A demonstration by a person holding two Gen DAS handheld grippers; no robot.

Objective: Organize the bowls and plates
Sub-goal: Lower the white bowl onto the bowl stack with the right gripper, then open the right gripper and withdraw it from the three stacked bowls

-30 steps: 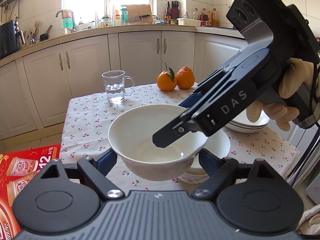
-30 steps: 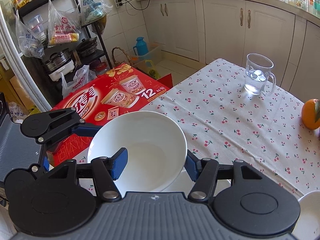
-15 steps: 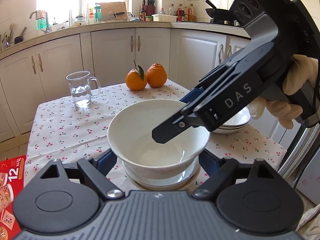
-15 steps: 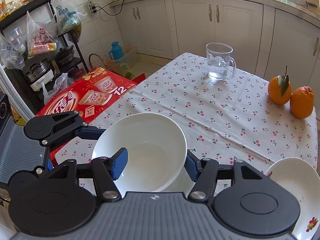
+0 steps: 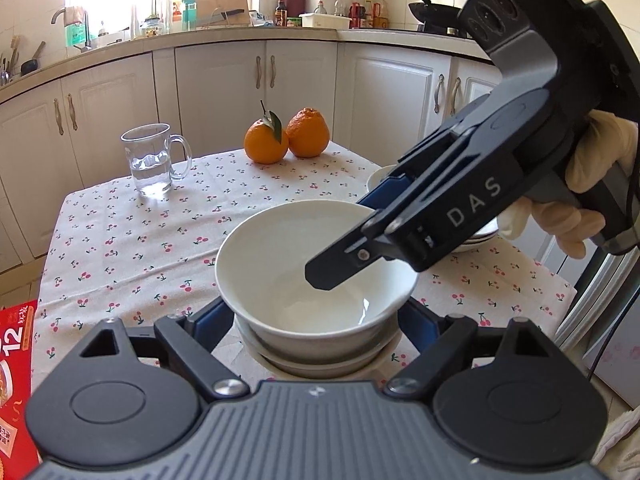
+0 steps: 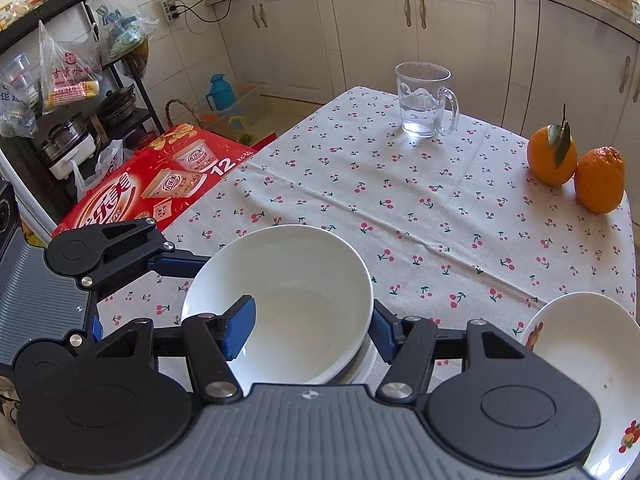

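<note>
A white bowl (image 5: 312, 264) sits nested in a second white bowl (image 5: 320, 360) at the near edge of the table. It also shows in the right wrist view (image 6: 280, 300). My left gripper (image 5: 316, 320) is open, its blue fingers on either side of the bowl's base. My right gripper (image 6: 308, 328) straddles the bowl's rim, one finger (image 6: 238, 326) inside the bowl and one outside; I cannot tell whether it pinches the rim. A stack of white plates (image 6: 588, 360) lies to the right, partly hidden behind the right gripper in the left wrist view.
The table has a cherry-print cloth (image 6: 420, 208). A glass mug of water (image 5: 154, 160) and two oranges (image 5: 288, 136) stand at the far side. A red carton (image 6: 144, 188) lies on the floor to the left. White cabinets stand behind.
The bowl came down from above the table and now sits inside the second bowl. Both grippers moved with it, towards the plates.
</note>
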